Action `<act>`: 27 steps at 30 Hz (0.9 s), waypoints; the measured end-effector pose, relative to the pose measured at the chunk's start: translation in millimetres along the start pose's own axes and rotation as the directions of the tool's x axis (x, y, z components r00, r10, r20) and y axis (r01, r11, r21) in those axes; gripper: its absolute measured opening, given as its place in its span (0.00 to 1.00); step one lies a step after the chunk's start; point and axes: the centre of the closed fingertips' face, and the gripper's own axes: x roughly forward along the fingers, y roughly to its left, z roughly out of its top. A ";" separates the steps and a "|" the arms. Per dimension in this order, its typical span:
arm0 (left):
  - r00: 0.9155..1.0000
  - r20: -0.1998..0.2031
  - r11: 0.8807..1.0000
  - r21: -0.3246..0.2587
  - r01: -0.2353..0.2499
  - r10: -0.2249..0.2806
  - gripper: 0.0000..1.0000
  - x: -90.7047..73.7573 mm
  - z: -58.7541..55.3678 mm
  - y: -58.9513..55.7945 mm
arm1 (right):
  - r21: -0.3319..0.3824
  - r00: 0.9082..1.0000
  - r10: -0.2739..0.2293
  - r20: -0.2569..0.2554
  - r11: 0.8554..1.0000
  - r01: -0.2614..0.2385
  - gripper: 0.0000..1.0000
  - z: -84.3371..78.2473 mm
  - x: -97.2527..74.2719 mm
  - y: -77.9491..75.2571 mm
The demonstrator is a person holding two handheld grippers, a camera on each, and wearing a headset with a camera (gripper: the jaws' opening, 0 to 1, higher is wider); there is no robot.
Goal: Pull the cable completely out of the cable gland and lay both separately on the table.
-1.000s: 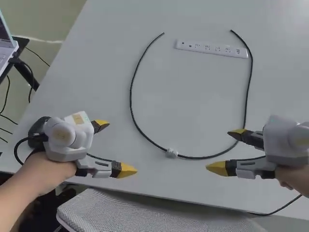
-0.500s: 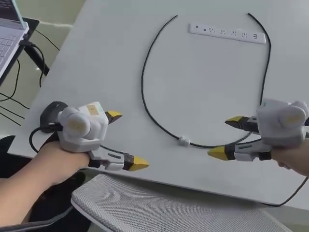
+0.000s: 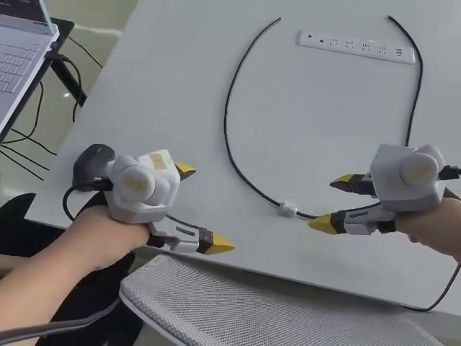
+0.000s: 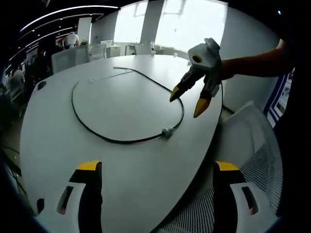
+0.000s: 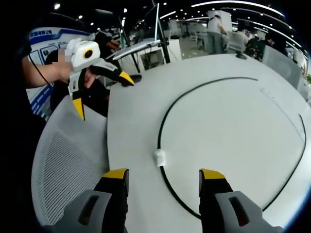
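White table (image 3: 180,86). A black cable (image 3: 227,137) lies on it in a wide open loop, with both ends toward the far edge by a power strip (image 3: 356,46). A small white cable gland (image 3: 287,210) is threaded on the cable at the bottom of the loop, close to the near edge. Nothing is separated yet.

The left gripper (image 3: 204,207) hovers at the near edge, left of the gland and well apart from it. Its jaws are spread wide and hold nothing. The right gripper (image 3: 328,203) is just right of the gland, jaws also apart and empty, with the cable running close by its tips. I can make out no contact.

Risks, as I judge them:
- The gland is small and smooth-looking, so a shallow pinch could slip and leave it riding along with the cable.
- It sits mid-loop, so a long length must draw through. The trailing end may whip or snag the power strip.
- The gland is close to the near edge, and a sideways tug could drop it onto the chair (image 3: 252,310) below.
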 end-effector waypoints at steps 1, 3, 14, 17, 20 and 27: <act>1.000 -0.004 1.000 0.001 0.001 -0.001 0.94 0.0 -0.3 -0.1 | -0.003 1.000 0.001 -0.004 1.000 -0.001 0.55 0.2 1.8 -0.4; 1.000 -0.006 1.000 0.004 0.002 -0.002 0.95 0.2 0.1 1.1 | -0.009 1.000 0.004 -0.013 1.000 -0.004 0.53 0.7 6.7 -1.6; 1.000 -0.029 1.000 0.003 0.005 -0.005 0.94 4.4 -8.7 9.5 | -0.030 0.996 0.035 -0.086 0.999 -0.038 0.40 -6.9 32.8 -1.3; 1.000 -0.026 1.000 0.002 0.005 -0.005 0.94 4.5 -9.7 9.8 | -0.037 0.994 0.045 -0.101 0.998 -0.049 0.38 -9.7 37.3 0.0; 0.999 -0.034 1.000 0.003 0.010 -0.010 0.94 5.0 -12.3 8.8 | -0.031 0.993 0.057 -0.103 0.998 -0.061 0.35 -9.9 41.0 0.7; 0.999 -0.032 1.000 -0.003 0.011 -0.011 0.93 6.5 -14.3 8.8 | -0.029 0.989 0.079 -0.125 0.996 -0.083 0.24 -12.1 51.1 4.2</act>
